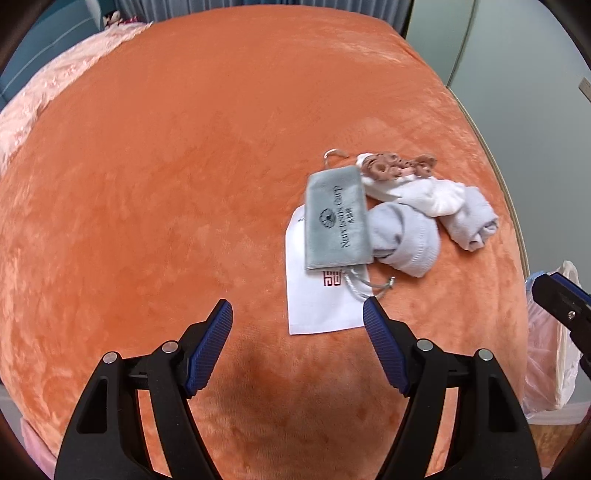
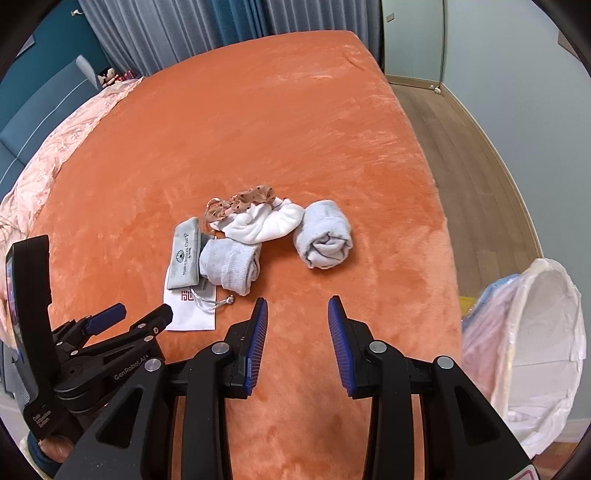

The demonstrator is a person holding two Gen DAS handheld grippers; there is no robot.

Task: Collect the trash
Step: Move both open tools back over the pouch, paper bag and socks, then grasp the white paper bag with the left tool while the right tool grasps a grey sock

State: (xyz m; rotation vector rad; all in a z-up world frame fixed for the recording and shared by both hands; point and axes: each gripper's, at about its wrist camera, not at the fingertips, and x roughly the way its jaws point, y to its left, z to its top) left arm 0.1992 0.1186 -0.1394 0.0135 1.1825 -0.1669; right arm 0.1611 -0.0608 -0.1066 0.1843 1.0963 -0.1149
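Both tools hang over the orange bed [image 2: 295, 129], empty. The left tool [image 1: 297, 314] stands spread wide, the right tool [image 2: 297, 308] moderately parted. Just beyond lies a white pouch [image 1: 317, 310] under a grey drawstring pouch [image 1: 336, 218], touching rolled socks [image 2: 323, 236]. A lined trash bin [image 2: 535, 343] stands beside the bed's right edge.

Two wrist cameras, both tilted steeply down over the orange bed.

The left wrist view looks across the orange blanket [image 1: 184, 166] from its near edge, close in, the sock pile [image 1: 406, 218] toward the right edge. The right wrist view sits further right, taking in the lined bin [image 2: 535, 350] beside the bed. Both share the pile [image 2: 258, 236], the far edge and the curtains [image 2: 177, 33].
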